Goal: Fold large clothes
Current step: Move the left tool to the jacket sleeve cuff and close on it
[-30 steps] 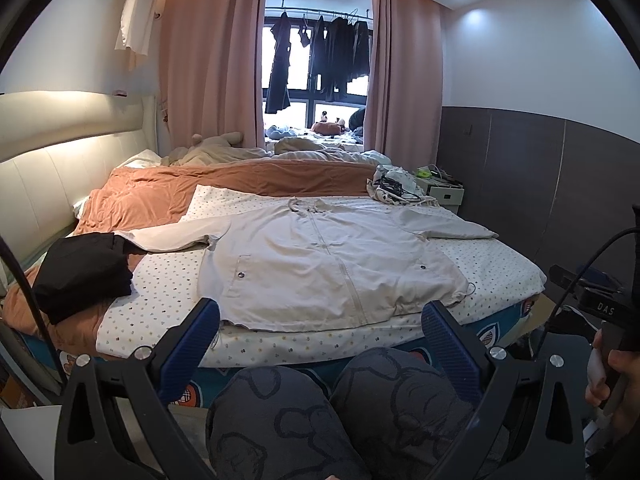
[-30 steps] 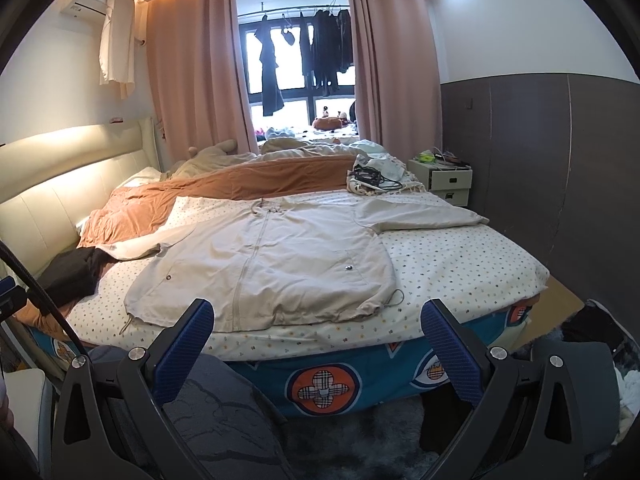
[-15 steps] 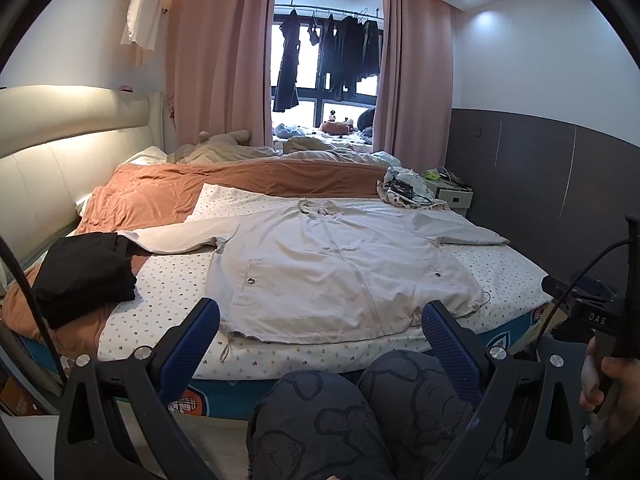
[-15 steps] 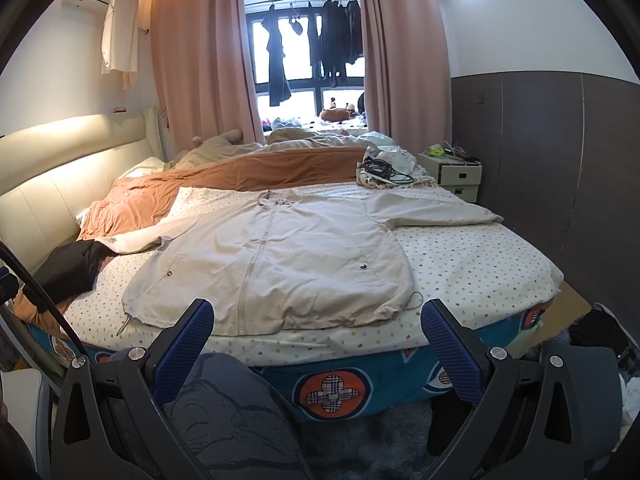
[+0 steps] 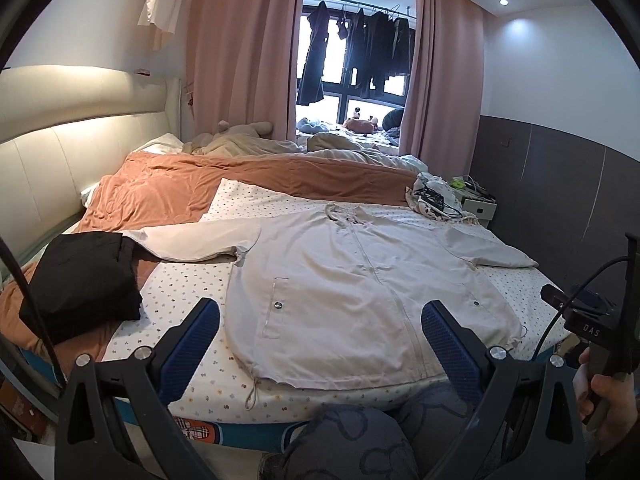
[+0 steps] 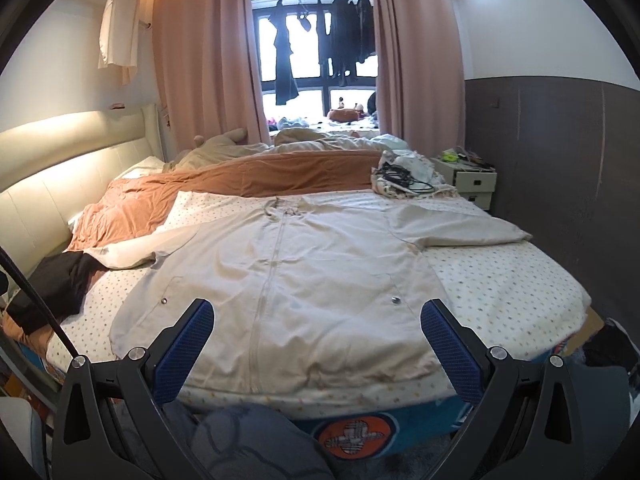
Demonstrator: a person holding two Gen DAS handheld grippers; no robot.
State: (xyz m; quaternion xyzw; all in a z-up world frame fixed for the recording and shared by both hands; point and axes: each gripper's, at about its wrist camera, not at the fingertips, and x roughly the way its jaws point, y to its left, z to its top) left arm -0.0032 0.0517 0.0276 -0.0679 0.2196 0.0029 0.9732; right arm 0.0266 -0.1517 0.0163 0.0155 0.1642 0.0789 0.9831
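A pale beige jacket (image 5: 360, 280) is lying spread flat, front up and zipped, on the dotted sheet (image 5: 188, 292) of the bed (image 6: 520, 280). Its hem is lying along the near edge of the mattress, its collar is pointing toward the window, and both sleeves are stretching out to the sides. The left sleeve is reaching toward a folded black garment (image 5: 80, 280) that is sitting on the orange blanket (image 5: 160, 196) near the headboard side; the right sleeve is pointing toward the nightstand (image 6: 472, 184).

The left gripper (image 5: 320, 332) is hovering above the near edge of the bed with its blue-padded fingers (image 5: 192, 340) spread wide, holding nothing and not touching the fabric. The right gripper (image 6: 316, 336) is likewise hanging over the jacket's hem area with its fingers (image 6: 448, 344) wide apart and nothing between them. In the left wrist view, a hand (image 5: 612, 400) is gripping the handle of the other tool at the far right, and the person's knees in dark patterned trousers (image 5: 360, 440) are showing just below the mattress edge.

The nightstand is carrying a small clutter on its top, too small to tell apart; whether its drawers hold anything cannot be seen. Beside it, on the bed's far right corner, a crumpled cloth (image 6: 404, 176) is bearing a tangle of black cables (image 6: 400, 180). Beyond the orange blanket, rumpled beige bedding (image 6: 224, 148) is piling toward pink curtains (image 6: 200, 60), and dark clothes (image 6: 320, 40) are hanging on a rail at the window.
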